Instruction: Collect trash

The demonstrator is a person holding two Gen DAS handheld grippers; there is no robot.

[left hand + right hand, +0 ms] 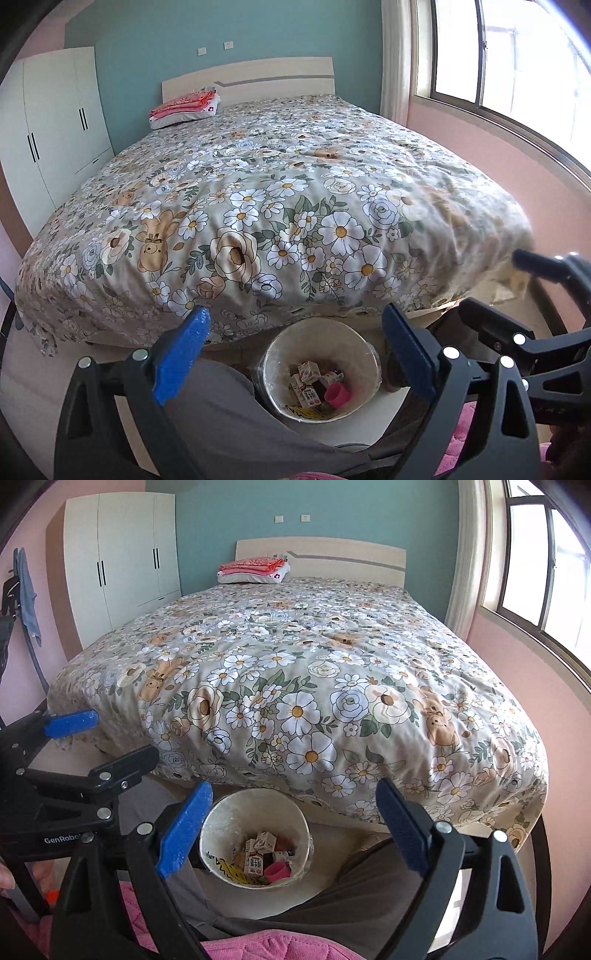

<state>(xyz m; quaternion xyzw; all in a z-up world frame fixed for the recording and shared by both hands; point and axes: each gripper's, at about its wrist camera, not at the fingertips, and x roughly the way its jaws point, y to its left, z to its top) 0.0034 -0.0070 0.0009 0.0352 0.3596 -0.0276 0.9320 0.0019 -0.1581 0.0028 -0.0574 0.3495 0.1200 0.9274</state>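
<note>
Nearest the lens, at the bottom of both frames, the left gripper point(295, 354) and the right gripper point(291, 830) stood spread wide with nothing between the blue pads. "GenRobo…" was legible at the lower left of the right wrist view, on the black body of the other tool.

Just beyond, low and centre, the wastebasket point(275, 354) sat on the floor between the person's grey-trousered legs point(229, 413), lined with a clear bag. Inside lay small drink cartons point(258, 853) printed with red characters too small to read, a pink cup point(337, 394) and a yellow wrapper point(232, 871).

These looked light; the cartons would likely crush under a hard squeeze and are best pinched across their flat faces, the cup at its rim.

Farther off, the floral duvet point(280, 192) filled the middle of the frames, showing no litter.
</note>
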